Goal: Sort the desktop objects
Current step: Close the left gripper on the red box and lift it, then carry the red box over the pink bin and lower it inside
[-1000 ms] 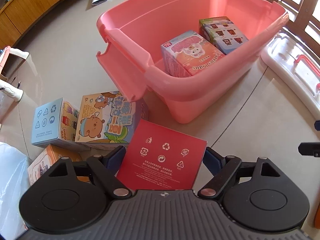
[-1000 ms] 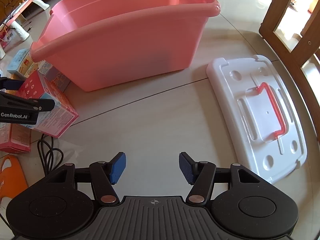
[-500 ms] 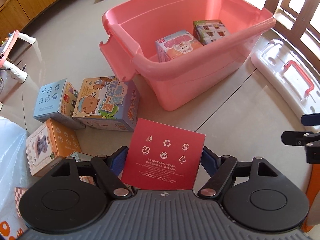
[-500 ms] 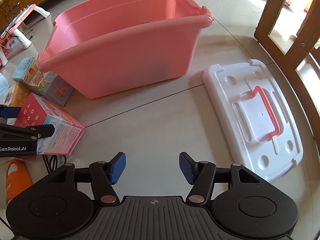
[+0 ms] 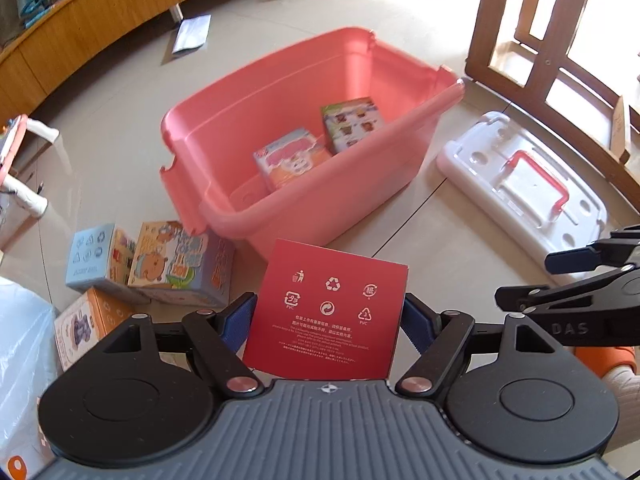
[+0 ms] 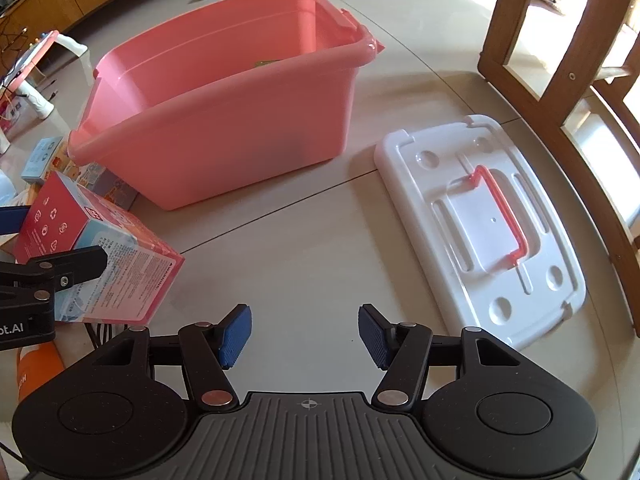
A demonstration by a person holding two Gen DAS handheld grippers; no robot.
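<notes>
Left hand-held gripper gripped a red box between its blue pads, the recycling-symbol face turned up; its jaws had just been closing a little on that box. In the right wrist view the box hung clear of the floor, tilted. On the floor at far left sat a pale blue box, an orange box and a cartoon bear box, close together beside the pink bin. Inside the bin lay a pink-and-orange box and a green-edged box. Right of the bin, the white lid with its red handle lay flat on the floor. Right hand-held gripper stood released, nothing between its pads, above bare floor.
</notes>
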